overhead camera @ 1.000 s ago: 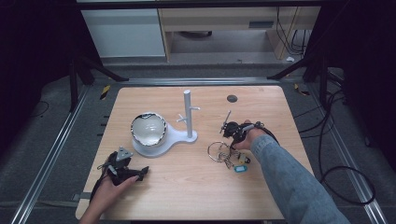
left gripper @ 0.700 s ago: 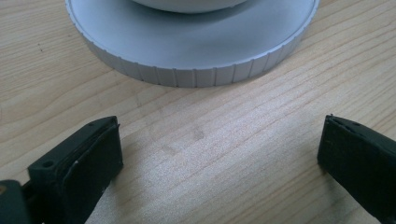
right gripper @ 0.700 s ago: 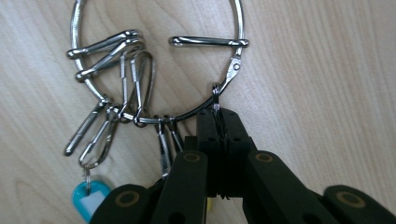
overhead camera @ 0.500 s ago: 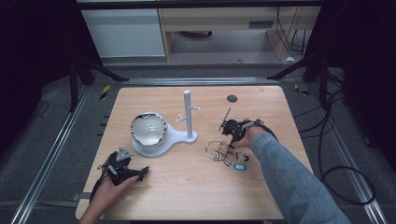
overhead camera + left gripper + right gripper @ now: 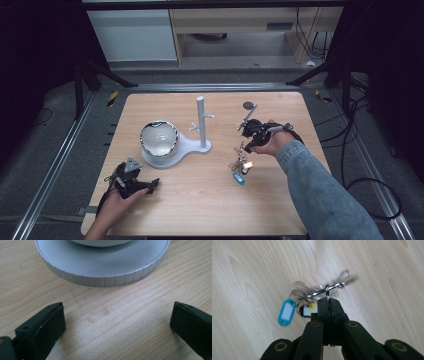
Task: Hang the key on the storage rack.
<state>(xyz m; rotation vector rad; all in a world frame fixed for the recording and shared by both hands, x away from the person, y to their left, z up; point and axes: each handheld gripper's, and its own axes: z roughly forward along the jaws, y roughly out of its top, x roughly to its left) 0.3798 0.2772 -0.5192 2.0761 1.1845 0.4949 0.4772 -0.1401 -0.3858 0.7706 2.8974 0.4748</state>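
Pale wood grain runs across the table (image 5: pixel 200 200), where a person works with 2 hand-held grippers. The right gripper (image 5: pixel 329 302), held in the right hand (image 5: pixel 274 140) at the right-centre of the table, has its black jaws pressed together on a thin metal link of a key bunch (image 5: pixel 312 293). In the right gripper view the bunch hangs in front of the jaw tips: a blue tag (image 5: pixel 286 312) with a white label, a yellow tag (image 5: pixel 313 307) and a dark tag (image 5: pixel 305 311) partly hidden behind the jaws. The metal rings and clasp are blurred, and their number cannot be counted. From the high view the bunch dangles below the gripper, its blue tag lowest; whether that tag touches the wood cannot be made out.

The left gripper (image 5: pixel 131 181) rests near the front-left corner in the left hand (image 5: pixel 116 202), its jaws spread wide with bare wood between them. In its own view, the ribbed rim of a white stand base (image 5: pixel 105 277) lies just ahead, cut off by the top edge. The high view shows that stand (image 5: pixel 201 122) as an upright post with short pegs, with a bowl (image 5: pixel 159 138) seated on the round part of the base. A small dark disc (image 5: pixel 248 105) lies toward the far edge, too small to identify.
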